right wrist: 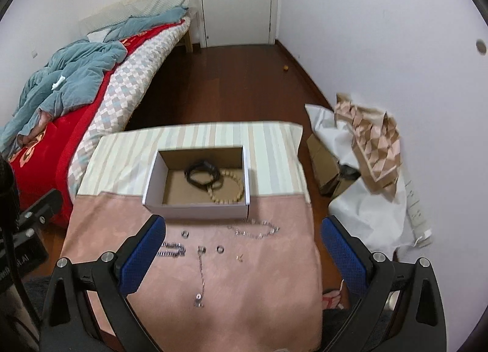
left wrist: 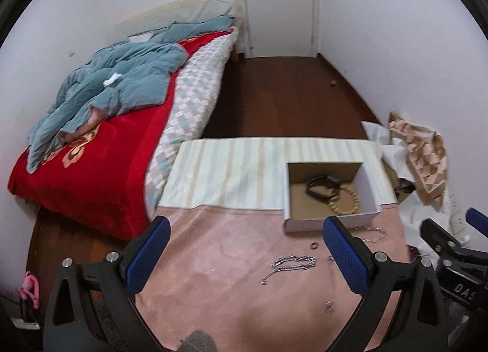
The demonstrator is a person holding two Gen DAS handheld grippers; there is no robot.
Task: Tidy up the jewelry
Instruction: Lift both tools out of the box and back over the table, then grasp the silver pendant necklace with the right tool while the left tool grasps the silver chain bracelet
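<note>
While both grippers hang above the pink cloth [right wrist: 250, 306] with nothing in them, you have time to choose the next pick with care. The box [right wrist: 195, 210] sits at 12 o'clock in the right wrist view and already holds a black band [right wrist: 201, 178] and a bead bracelet [right wrist: 231, 190]. Loose silver pieces lie on the cloth on the near side of it: a chain bracelet [right wrist: 254, 230] at about 1 o'clock just beside the box front, two rings [right wrist: 185, 233] [right wrist: 220, 249], a small stud [right wrist: 240, 257], a long thin chain [right wrist: 201, 272] running toward 6 o'clock, and a bunched chain [right wrist: 172, 250] beside the left finger.

Judgement: take small rigid items first (rings slip least when pinched across the band). Come straight down, press lightly into the cloth, then close. For chains, pinch at a bunched spot, lift slowly, and clear the box wall before letting go.

Right gripper [right wrist: 244, 248]: jaws spread wide, empty, touching nothing. Left gripper [left wrist: 247, 248]: likewise spread wide and empty, with the bunched chain between its fingers in view.
</note>
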